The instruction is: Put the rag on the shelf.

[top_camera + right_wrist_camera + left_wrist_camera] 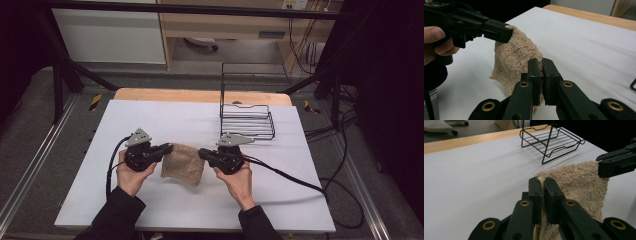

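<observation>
Both claws, left and right, point inward, clamped on the beige towel's top corners.

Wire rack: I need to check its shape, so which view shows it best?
The high view: the whole rack shows there, tray and upright frame, at the table's far right. The left gripper view shows its tray close but cuts off the frame. The right gripper view catches a corner.
</observation>
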The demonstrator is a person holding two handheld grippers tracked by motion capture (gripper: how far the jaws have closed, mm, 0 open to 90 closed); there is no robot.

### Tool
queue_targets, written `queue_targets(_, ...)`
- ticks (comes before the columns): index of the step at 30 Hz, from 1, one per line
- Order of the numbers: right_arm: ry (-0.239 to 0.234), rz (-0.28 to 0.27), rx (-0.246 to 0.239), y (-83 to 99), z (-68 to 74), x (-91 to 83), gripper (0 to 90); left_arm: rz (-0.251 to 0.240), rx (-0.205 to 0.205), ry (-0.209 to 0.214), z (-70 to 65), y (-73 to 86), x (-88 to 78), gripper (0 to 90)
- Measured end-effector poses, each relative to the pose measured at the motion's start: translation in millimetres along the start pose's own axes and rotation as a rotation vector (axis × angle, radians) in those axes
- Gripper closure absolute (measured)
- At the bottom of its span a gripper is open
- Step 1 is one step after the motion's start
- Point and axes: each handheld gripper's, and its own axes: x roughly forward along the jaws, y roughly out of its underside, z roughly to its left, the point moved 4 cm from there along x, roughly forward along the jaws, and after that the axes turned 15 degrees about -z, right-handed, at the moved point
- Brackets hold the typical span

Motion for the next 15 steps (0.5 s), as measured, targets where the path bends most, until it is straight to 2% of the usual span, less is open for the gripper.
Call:
queue_targets(3, -0.003, 0.009, 0.006, -1.5, 0.3, -0.7, 86.3, 0.004, 0.004, -0.001, -0.9, 0.0, 0.0, 84.4)
queue_targets(7, -0.012, 0.015, -0.009, -2.4, 1.0, -2.7, 86.5, 0.001, -0.001, 0.004, -2.1, 0.9, 1.3, 84.4)
queue_targets(15, -0.010, -0.020, -0.061, -14.7, 1.2, -10.7, 86.5, -0.060, 0.009, 0.003, -11.4, -9.5, -4.2, 84.4)
